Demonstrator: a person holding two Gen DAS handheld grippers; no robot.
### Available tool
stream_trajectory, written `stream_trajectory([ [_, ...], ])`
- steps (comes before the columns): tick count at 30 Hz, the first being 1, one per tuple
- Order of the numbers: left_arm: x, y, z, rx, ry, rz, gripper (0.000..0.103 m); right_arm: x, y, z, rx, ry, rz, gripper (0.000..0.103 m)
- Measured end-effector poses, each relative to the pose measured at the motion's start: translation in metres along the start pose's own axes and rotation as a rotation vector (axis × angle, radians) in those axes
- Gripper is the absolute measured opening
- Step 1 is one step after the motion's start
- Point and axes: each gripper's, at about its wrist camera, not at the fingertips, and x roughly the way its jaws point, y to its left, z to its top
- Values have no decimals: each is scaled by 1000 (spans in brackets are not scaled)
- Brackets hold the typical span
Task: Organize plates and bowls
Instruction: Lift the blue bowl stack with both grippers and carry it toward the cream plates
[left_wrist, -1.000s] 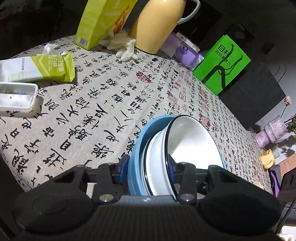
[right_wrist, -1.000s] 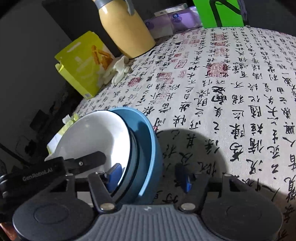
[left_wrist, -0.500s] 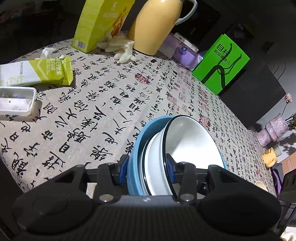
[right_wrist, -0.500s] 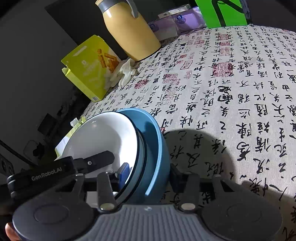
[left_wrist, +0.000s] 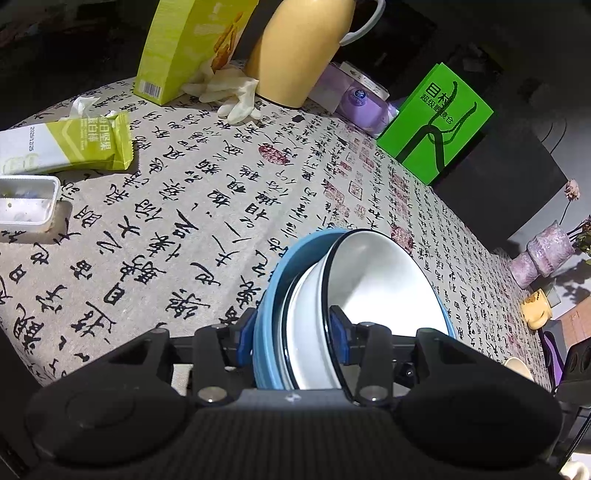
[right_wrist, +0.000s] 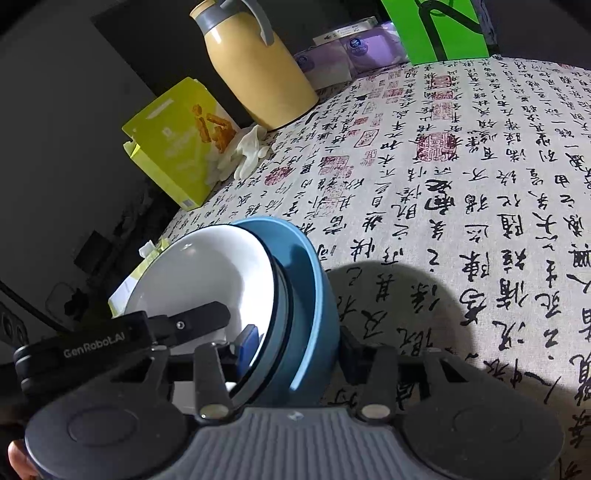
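Note:
A nested stack of bowls, a blue bowl outermost with a black-rimmed white bowl innermost, is gripped from two sides. My left gripper is shut on the stack's rim, one blue pad outside the blue bowl and one inside the white bowl. From the opposite side my right gripper is shut on the same stack, with its left pad in the white bowl and its right pad against the blue bowl. A finger of the left gripper reaches into the white bowl.
The table has a calligraphy-print cloth. At its far side stand a yellow jug, a lime box, a white glove, purple tissue packs and a green box. A snack packet and a white plastic tray lie at the left.
The right gripper's jaws have closed: its right finger stood apart from the blue bowl and now presses on it. The left gripper keeps the same hold.

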Motion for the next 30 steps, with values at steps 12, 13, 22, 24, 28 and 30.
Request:
stream_trajectory([
  [12,-3,-18,-3,21,-9,-15,41,-16,-8,2,8,-35,3,45],
  [13,-3,-20,-3,24,-9,-16,41,-17,-10,2,10,-38,3,45],
  [22,-5,-36,-4,36,-14,-33,41,-32,-18,4,19,-64,7,45],
  [24,-5,-40,-4,40,-15,-37,41,-36,-20,5,21,-71,6,45],
  [28,-5,-49,-6,48,-16,-42,41,-43,-25,5,29,-83,7,45],
  [30,-5,-53,-6,48,-16,-47,41,-47,-28,5,33,-89,6,45],
])
